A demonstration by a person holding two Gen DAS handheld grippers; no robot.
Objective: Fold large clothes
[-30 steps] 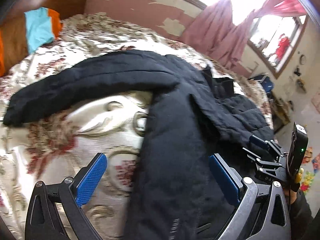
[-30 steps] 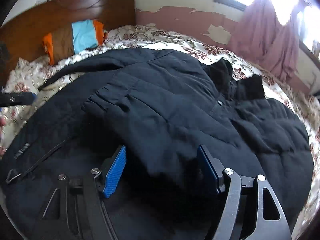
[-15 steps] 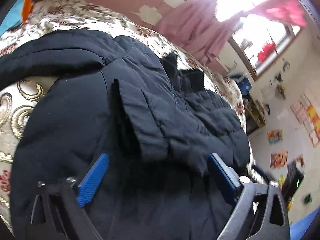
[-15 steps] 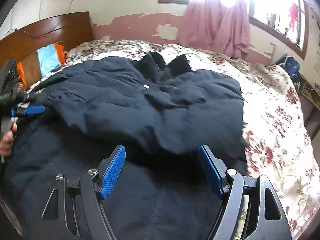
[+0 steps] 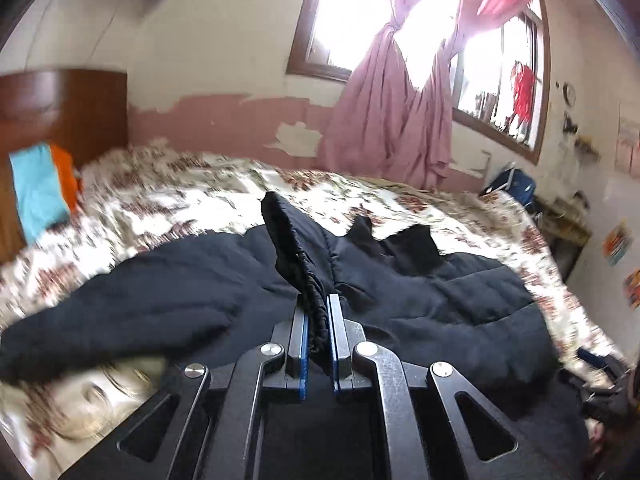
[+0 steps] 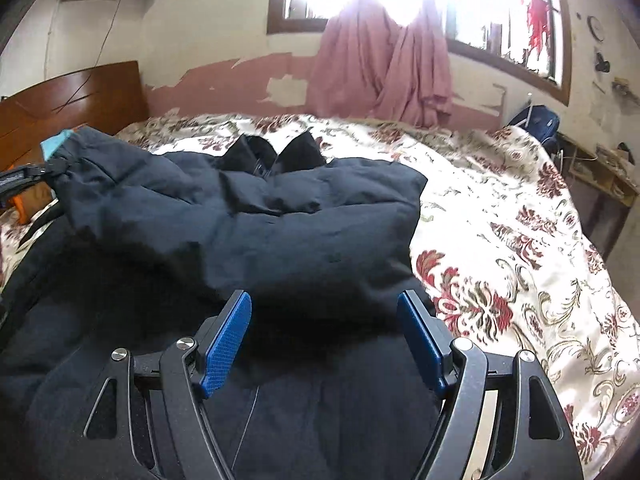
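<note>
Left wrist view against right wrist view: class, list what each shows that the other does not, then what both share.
Only the left wrist view shows the left gripper with jaws shut on the jacket cuff, and paper pictures on the wall.

Only the right wrist view shows the right gripper with jaws open and nothing between them, above the jacket's folded sleeve.

Both show the dark jacket, the flowered bedspread, the pink curtain and the wooden headboard.

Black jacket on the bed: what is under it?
The floral bedspread shows around the black jacket and evidently continues beneath. Anything else under it is hidden. The left gripper pinches its cuff.
</note>
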